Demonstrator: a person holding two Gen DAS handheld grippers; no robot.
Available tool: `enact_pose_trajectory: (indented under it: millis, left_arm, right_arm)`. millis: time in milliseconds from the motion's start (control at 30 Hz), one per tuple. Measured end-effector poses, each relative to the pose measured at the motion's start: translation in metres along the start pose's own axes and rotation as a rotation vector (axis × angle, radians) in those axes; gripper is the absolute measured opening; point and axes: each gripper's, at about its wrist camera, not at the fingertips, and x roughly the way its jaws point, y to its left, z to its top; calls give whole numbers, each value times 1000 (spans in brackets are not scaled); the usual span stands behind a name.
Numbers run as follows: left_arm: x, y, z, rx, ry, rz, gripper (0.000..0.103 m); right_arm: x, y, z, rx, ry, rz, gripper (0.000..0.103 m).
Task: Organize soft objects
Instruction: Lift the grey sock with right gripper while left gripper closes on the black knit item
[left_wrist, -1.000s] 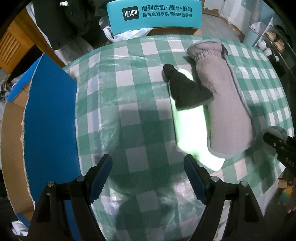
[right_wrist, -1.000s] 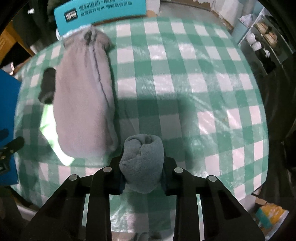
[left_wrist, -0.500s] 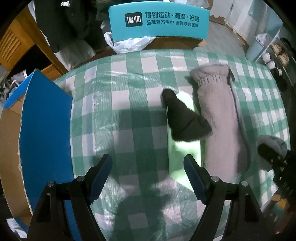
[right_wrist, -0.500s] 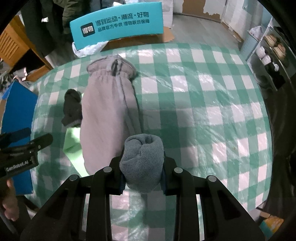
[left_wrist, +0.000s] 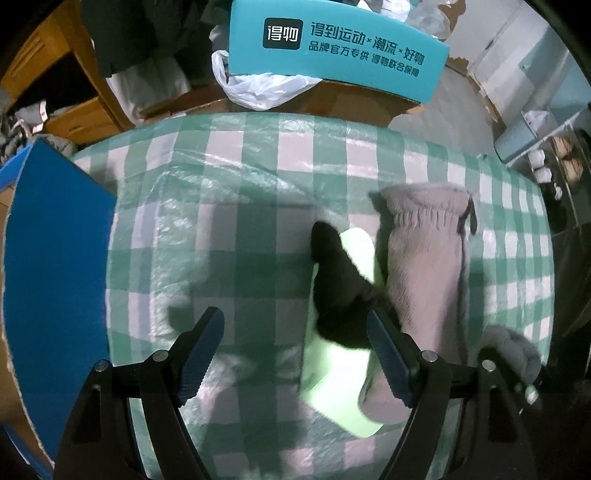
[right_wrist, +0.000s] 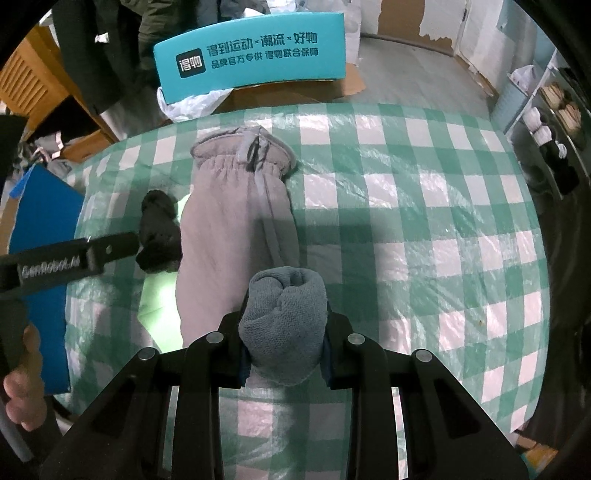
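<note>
Checked tablecloth (right_wrist: 424, 206), rolled sock (right_wrist: 283, 325) in right tool (right_wrist: 284, 354)

The far teal box (left_wrist: 332, 48) carries a dark square logo "得物" and white lines "得到运动×潮流×好物" and "品牌官方专供 得物联合保障". The left tool (right_wrist: 66, 258) bears blurred lettering, not legible.

Green-checked tablecloth (right_wrist: 424, 206), teal printed box (right_wrist: 251, 62) behind; wooden furniture (left_wrist: 40, 70) left, perhaps shelving (right_wrist: 554, 110) right
</note>
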Motion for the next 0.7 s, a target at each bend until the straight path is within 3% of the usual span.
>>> enact_pose_trajectory:
  millis: [700]
  left_arm:
    - [34, -16, 13, -18, 45, -27, 81]
  right_arm:
    - [8, 6, 13, -35, 0, -13, 27]
